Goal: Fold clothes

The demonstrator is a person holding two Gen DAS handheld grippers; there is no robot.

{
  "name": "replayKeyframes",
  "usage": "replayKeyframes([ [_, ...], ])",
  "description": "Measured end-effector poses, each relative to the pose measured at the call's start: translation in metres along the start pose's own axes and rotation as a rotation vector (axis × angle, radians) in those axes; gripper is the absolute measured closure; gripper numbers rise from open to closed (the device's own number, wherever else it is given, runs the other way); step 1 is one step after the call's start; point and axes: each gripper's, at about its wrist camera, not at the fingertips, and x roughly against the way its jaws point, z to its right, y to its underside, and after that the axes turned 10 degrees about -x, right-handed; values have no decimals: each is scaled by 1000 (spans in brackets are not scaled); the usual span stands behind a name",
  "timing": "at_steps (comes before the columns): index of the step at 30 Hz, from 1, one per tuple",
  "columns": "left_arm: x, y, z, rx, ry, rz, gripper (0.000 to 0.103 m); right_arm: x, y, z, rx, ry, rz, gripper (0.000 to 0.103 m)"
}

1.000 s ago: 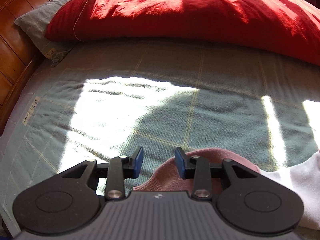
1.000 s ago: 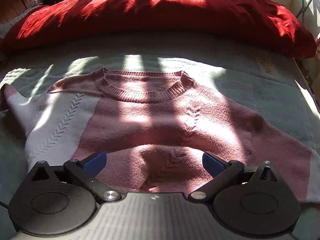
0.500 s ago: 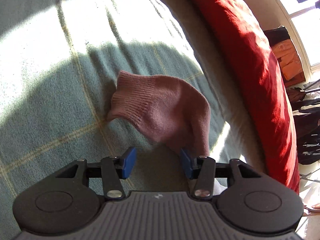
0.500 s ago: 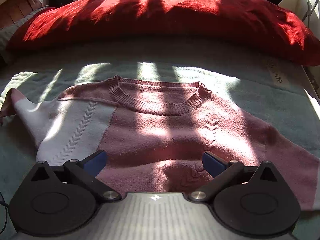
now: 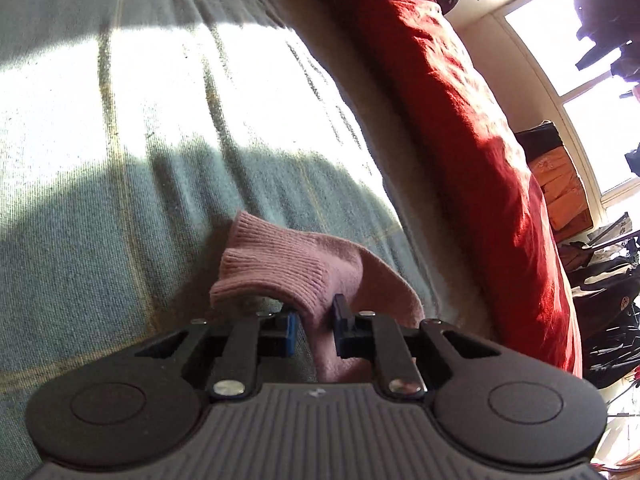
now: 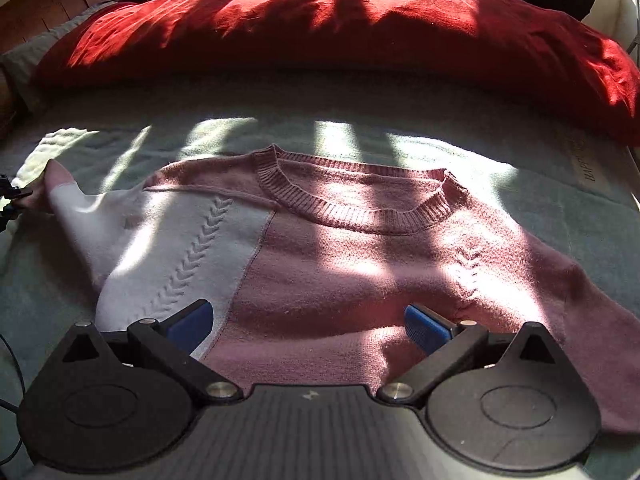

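Observation:
A pink and white knit sweater (image 6: 340,248) lies front up on the green checked bedspread (image 6: 540,168), collar toward the far side. Its white sleeve stretches out to the left and ends in a pink cuff (image 5: 276,264). My left gripper (image 5: 315,326) sits at that cuff, and its jaws are closing with a fold of the pink sleeve pinched between the blue pads. In the right wrist view it shows as a dark bit at the far left edge (image 6: 10,196). My right gripper (image 6: 308,322) hovers wide open over the sweater's lower body, holding nothing.
A long red quilt (image 6: 320,28) is bunched along the far side of the bed (image 5: 460,120). A wooden headboard (image 6: 44,8) stands at the back left. Dark bags and an orange item (image 5: 560,188) sit under a bright window beyond the bed.
My left gripper rolled, dropped toward the sleeve cuff and closed its jaws on the pink fabric. My right gripper shifted slightly, stayed open, and the sweater now shows more fully.

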Motion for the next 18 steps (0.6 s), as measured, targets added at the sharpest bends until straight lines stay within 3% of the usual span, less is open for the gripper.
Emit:
replayKeyframes([
  [7, 34, -32, 3, -123, -73, 36, 95, -8, -13, -19, 72, -22, 0, 0],
  [12, 40, -36, -9, -180, -89, -19, 95, -18, -36, -56, 224, -84, 17, 0],
  [18, 37, -10, -17, -286, -30, -98, 63, -49, -78, -116, 454, -178, 17, 18],
])
